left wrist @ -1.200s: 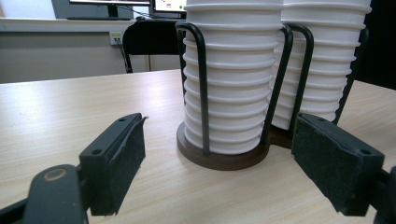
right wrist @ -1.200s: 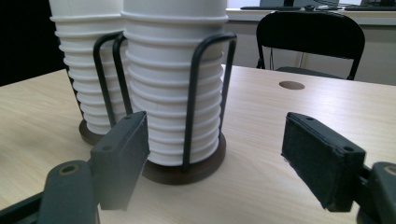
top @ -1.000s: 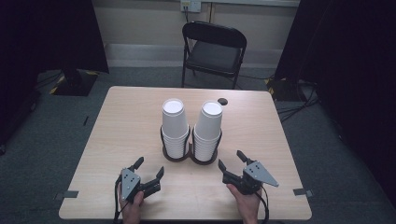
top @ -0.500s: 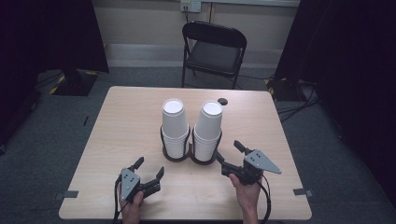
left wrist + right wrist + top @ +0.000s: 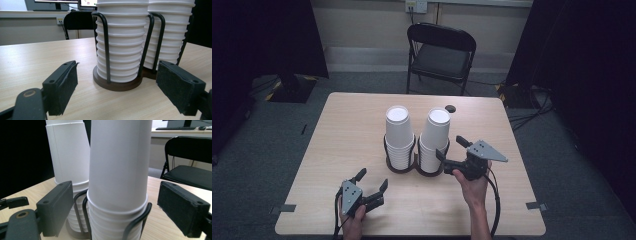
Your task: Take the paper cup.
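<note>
Two tall stacks of white paper cups stand in a black wire holder with round dark bases at mid-table: the left stack (image 5: 398, 135) (image 5: 122, 45) (image 5: 68, 152) and the right stack (image 5: 434, 137) (image 5: 172, 32) (image 5: 117, 170). My right gripper (image 5: 449, 147) (image 5: 116, 187) hovers beside the right stack, level with its lower part. Its jaws have just been opening and stand apart, with the stack close ahead and no pad touching it. My left gripper (image 5: 373, 178) (image 5: 116, 65) rests low near the table's front edge, open, facing the left stack's base from a short distance.
The light wooden table (image 5: 337, 130) has a small dark round object (image 5: 450, 108) near its far edge. A black folding chair (image 5: 439, 55) stands behind the table. Cables trail from both grippers over the front edge.
My right gripper has risen and moved toward the right cup stack, and its jaws have opened from nearly closed. The left gripper and the cups have stayed put.
</note>
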A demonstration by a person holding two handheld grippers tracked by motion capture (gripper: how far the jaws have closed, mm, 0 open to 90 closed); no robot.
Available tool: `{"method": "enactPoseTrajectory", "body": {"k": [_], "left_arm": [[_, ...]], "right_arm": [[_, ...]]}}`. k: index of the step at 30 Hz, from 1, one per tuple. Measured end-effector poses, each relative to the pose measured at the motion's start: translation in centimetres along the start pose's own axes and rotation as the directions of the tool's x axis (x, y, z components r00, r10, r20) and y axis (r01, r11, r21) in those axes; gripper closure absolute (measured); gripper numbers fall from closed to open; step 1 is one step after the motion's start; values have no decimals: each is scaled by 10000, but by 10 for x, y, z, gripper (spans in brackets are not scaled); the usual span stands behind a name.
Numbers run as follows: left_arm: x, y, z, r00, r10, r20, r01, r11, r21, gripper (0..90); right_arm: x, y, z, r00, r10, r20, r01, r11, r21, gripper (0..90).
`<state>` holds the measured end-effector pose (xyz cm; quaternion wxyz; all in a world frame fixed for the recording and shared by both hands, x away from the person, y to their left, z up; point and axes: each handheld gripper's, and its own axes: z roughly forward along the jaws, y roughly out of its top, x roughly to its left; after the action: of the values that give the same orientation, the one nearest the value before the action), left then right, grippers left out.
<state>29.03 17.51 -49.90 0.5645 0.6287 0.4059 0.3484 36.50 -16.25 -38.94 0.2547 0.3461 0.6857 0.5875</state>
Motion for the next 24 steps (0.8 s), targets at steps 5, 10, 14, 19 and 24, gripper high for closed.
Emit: {"method": "enactPoseTrajectory", "body": {"k": [5,10,14,19,24], "left_arm": [[0,0,0,10000,18,-7,-18,10000,4,173],[1,0,0,10000,-8,31,8,10000,18,173],[0,0,0,10000,2,19,-2,10000,1,173],[0,0,0,10000,-3,24,3,10000,1,174],[0,0,0,10000,1,25,-1,10000,-2,173]], "right_arm": [[-2,8,7,9999,-144,22,144,9997,175,133],[-6,12,20,9998,-152,157,146,9992,375,134],[-10,15,27,10000,-69,-23,69,9994,327,134],[-10,21,38,9996,-93,-259,103,9991,417,133],[-11,21,49,9995,-148,-293,164,9984,536,133]]}}
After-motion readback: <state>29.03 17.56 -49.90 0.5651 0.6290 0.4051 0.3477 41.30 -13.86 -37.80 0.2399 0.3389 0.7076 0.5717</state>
